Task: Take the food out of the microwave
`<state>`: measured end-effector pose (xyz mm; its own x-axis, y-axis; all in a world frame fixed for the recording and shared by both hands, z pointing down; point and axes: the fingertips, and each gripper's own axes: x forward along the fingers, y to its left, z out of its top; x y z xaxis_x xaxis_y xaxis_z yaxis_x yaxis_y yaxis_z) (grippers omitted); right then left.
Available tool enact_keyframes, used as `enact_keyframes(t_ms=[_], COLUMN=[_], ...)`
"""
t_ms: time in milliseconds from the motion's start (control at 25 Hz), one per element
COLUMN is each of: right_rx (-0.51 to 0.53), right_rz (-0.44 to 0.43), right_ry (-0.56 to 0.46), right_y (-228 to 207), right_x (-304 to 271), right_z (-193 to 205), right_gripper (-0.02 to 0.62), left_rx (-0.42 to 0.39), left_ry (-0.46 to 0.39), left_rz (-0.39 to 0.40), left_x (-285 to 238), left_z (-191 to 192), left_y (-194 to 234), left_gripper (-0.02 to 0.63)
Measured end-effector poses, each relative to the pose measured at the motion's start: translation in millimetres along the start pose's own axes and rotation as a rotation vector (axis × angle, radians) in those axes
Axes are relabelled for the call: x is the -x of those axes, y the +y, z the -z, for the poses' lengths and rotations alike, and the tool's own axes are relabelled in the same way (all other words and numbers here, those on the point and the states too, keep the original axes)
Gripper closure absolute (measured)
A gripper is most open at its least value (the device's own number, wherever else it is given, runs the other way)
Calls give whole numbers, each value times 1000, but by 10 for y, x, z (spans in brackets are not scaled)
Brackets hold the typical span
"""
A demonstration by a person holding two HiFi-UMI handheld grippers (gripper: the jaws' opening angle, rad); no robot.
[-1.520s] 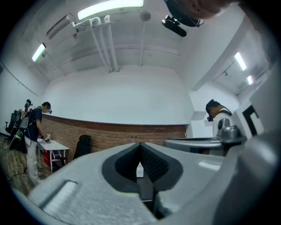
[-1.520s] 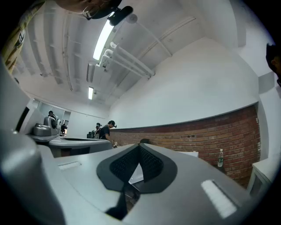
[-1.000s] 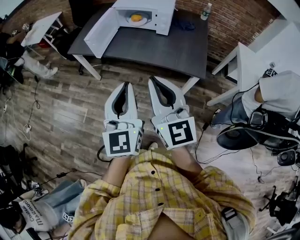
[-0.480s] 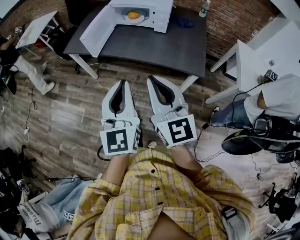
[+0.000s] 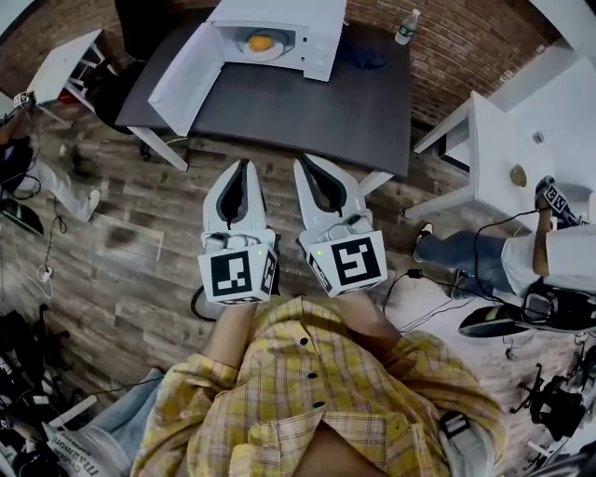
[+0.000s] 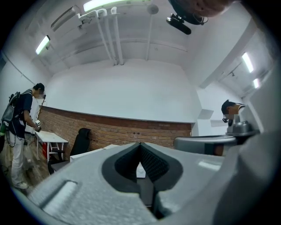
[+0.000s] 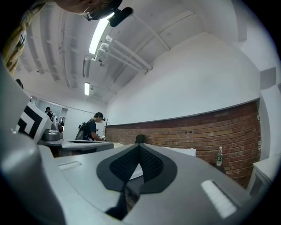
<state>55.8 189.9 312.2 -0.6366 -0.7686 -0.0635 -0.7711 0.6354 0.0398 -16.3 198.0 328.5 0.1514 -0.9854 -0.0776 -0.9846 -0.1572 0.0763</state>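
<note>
- Wood floor below; a dark table point(image 5: 307, 102) stands ahead of my grippers.
- The microwave point(image 5: 321, 42) on it has its door point(image 5: 186, 74) open, and the food point(image 5: 262, 42) sits inside, well ahead.
- My left gripper point(image 5: 245, 168) and right gripper point(image 5: 301, 161) are both closed, empty.
- Nothing is taken yet; I judge the approach, grasp and lift-out all remain.

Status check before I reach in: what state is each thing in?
Microwave door: open.
Food: inside the microwave, not yet taken out.
Left tool: shut, empty.
Right tool: shut, empty.
Water bottle: upright on the table.
</note>
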Motion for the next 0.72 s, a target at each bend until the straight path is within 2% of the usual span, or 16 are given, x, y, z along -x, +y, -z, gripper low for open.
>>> enact_keyframes(t_ms=[720], right_rx=[-1], right_rz=[65], right_ry=[23], right_y=[-639], right_x=[-1525], right_z=[-7], right_gripper=[592], left_rx=[1], left_ry=[16], left_rz=[66], left_x=[-1531], left_z=[-89], left_y=[639], left_gripper=[606])
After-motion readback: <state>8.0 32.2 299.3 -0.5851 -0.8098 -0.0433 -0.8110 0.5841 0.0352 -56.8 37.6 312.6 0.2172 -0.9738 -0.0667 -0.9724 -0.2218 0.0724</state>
